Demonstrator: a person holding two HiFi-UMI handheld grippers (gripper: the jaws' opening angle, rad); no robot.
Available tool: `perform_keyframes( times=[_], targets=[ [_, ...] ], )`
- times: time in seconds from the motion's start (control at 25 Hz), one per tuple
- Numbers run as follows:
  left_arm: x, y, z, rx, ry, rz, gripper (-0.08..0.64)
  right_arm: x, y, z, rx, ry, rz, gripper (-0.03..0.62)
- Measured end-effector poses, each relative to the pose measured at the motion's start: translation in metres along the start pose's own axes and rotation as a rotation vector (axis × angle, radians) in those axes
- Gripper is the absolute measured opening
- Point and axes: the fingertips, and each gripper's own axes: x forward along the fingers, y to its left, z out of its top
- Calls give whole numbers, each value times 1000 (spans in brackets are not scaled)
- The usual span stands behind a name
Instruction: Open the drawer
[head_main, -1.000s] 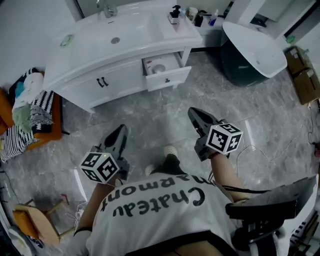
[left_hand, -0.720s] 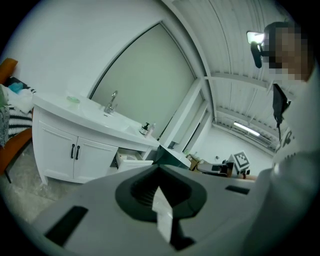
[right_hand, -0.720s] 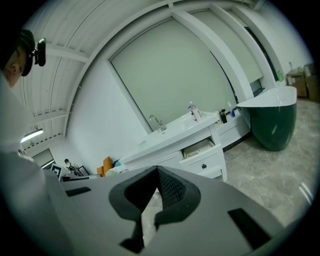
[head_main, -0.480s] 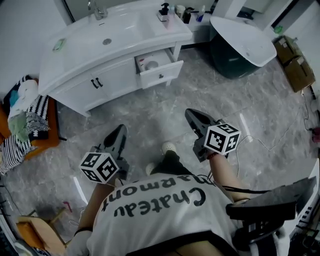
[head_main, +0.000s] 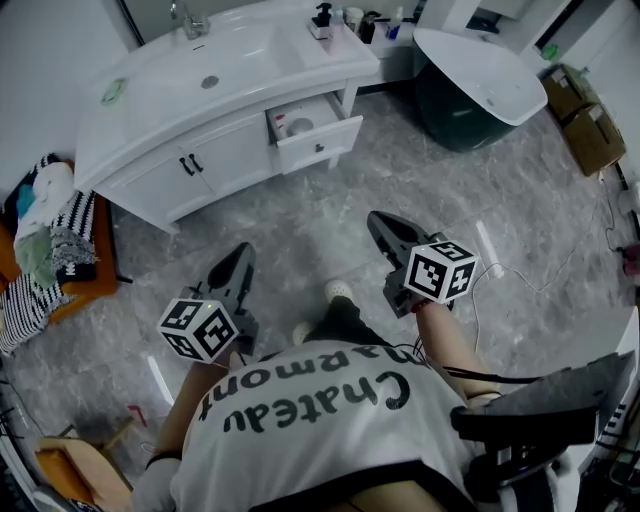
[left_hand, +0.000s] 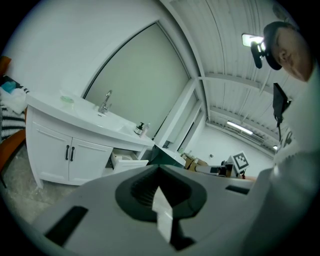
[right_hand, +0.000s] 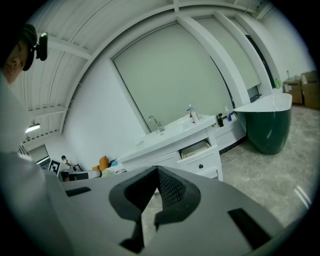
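Small white vanity drawer (head_main: 318, 135) stands pulled out, far from you.
Left gripper (head_main: 240, 262) and right gripper (head_main: 380, 224) closed tight, empty: likely nothing left to pull.

The drawer (head_main: 318, 132) is white, with a flat front panel bearing one small dark knob at its centre. It stands pulled out, part-way at least, and level, with its interior exposed from above. Inside lies a pale rounded item; what it is cannot be made out from the head view. The drawer sits at the right end of a white vanity cabinet (head_main: 165, 185), just beside the paired doors. It lies well ahead of both tools and touches neither: ahead and to the right of the left gripper (head_main: 243, 253), ahead and slightly left of the right gripper (head_main: 378, 220).
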Motion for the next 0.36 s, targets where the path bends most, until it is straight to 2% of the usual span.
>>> perform_keyframes(
  times=[0.36],
  targets=[
    [-10,-1,-10,-5,4,0,9,-5,7,-8,12,-5,17,11]
  ],
)
